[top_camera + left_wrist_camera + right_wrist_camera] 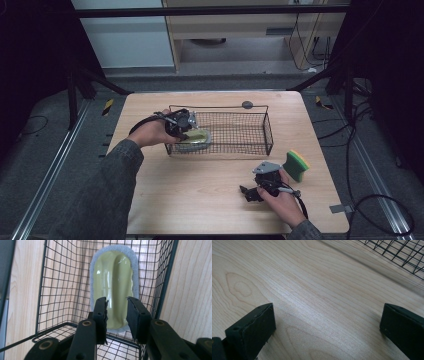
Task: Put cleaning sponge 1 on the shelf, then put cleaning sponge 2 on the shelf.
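Scrubber (113, 282), pale green with a grey fuzzy rim, lies inside the wire basket (260, 148) at the basket's left end, close against the end wall. Left gripper (117, 312) hangs over that same end of the basket, its jaws a little apart and straddling the near end of the scrubber; in the left gripper view the pads do not look pressed onto it, so I read this as either just before a grip or just after a release, cannot tell which. Right gripper (248, 192) rests low over the table (317, 290) in front of the basket, jaws wide apart with nothing between them. Yellow-green sponge (296, 165) stands on the table to the right of the basket's front right corner, just beside the right gripper.

Judgement on doing the step well: keep the left jaws centred across the raised middle ridge of the scrubber, not on the soft rim, which would likely fold. Move straight up or down near the basket wall so the pads do not catch the wire mesh. Right gripper is well placed to go for the sponge
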